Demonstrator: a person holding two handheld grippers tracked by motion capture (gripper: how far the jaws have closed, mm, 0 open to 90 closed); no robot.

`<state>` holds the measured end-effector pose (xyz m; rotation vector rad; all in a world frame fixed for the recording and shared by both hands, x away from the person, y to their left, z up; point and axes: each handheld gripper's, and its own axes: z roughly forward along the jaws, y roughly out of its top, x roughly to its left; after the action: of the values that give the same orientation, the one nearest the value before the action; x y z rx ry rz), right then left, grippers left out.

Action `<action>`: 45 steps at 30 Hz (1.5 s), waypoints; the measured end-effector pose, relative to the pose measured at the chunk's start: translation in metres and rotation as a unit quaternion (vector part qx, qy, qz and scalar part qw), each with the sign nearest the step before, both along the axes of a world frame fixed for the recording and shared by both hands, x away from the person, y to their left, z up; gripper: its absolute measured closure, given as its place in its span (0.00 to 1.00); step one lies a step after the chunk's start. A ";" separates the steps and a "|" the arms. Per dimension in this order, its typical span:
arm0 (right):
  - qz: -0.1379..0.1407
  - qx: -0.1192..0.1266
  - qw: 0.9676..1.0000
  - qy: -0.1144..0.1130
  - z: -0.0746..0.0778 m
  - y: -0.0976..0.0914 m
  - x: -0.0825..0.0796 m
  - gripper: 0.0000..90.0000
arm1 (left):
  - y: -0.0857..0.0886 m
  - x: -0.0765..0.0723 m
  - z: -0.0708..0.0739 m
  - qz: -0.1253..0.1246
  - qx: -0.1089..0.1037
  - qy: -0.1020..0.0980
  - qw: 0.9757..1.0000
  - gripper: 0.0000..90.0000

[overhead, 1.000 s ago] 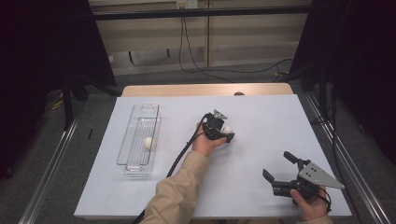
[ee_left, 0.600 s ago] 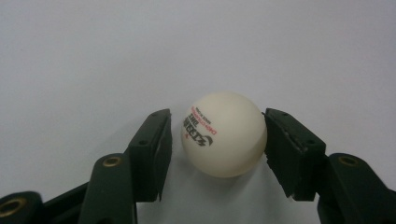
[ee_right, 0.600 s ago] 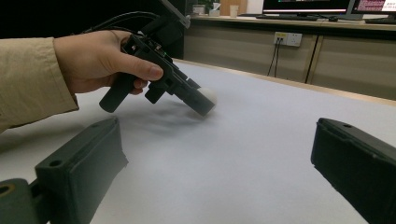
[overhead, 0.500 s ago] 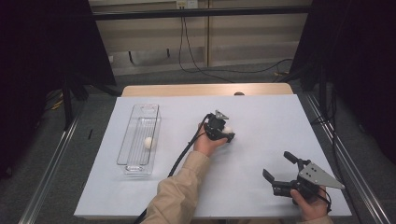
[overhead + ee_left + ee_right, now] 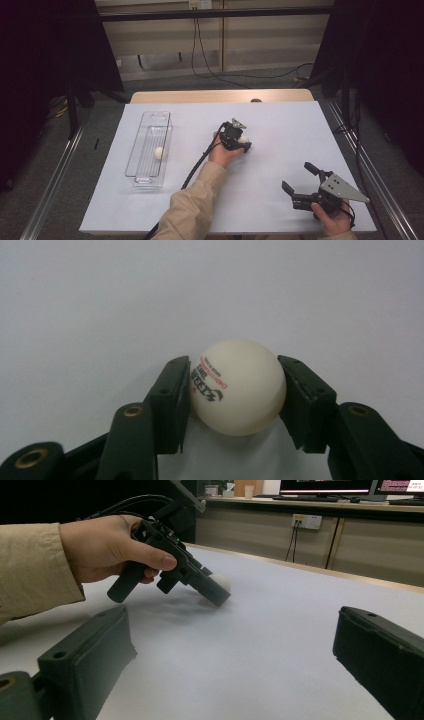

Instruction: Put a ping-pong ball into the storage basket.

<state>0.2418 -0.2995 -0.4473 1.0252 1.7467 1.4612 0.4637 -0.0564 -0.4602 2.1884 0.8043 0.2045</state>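
The left gripper (image 5: pixel 233 390) is pinching a white ball (image 5: pixel 238 386) between its two fingers (image 5: pixel 170 400), low over the middle of the desk (image 5: pixel 280 125) — in the high view the ball (image 5: pixel 244 138) is peeking out just past the gripper's nose, well apart from the clear tray (image 5: pixel 149 150) off to the left. Whether the ball is touching the desk or sitting just above it is hard to tell.

The main risk is the ball squirting out. It is round, smooth and hard-looking, probably a light hollow plastic shell, and the flat finger pads are meeting it only at two small spots on its widest part. If the squeeze is landing slightly off the middle line, or is easing during a quick swing, the ball is likely to pop forward and roll across the smooth white sheet covering the desk, perhaps off an edge. Squeezing too hard could dent a thin shell.

The ball is matte off-white with small black and red printing on one side. The fingers are black, blocky and hard-edged, with brass-coloured pivot pins. The tray is a long, narrow, see-through box with a ribbed floor and upright walls, and a second white ball (image 5: pixel 159 152) is lying inside it — dropping another in carelessly could make it bounce off the hard floor.

The right gripper (image 5: pixel 300 179) is resting near the front right of the desk, its fingers spread wide and holding nothing.
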 end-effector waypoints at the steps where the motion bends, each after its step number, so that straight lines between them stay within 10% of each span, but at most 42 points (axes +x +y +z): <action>1: 0.000 0.000 1.000 0.001 0.000 0.000 0.000 0.02 | 0.000 0.000 0.000 0.001 0.002 0.000 1.000 0.56; 45: 0.000 -0.004 1.000 0.000 0.000 0.001 0.000 0.02 | 0.018 -0.015 0.015 -0.030 0.000 0.042 0.999 0.57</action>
<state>0.2415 -0.2987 -0.4472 1.0201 1.7510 1.4547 0.4491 -0.0382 -0.4456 2.2298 0.7840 0.0836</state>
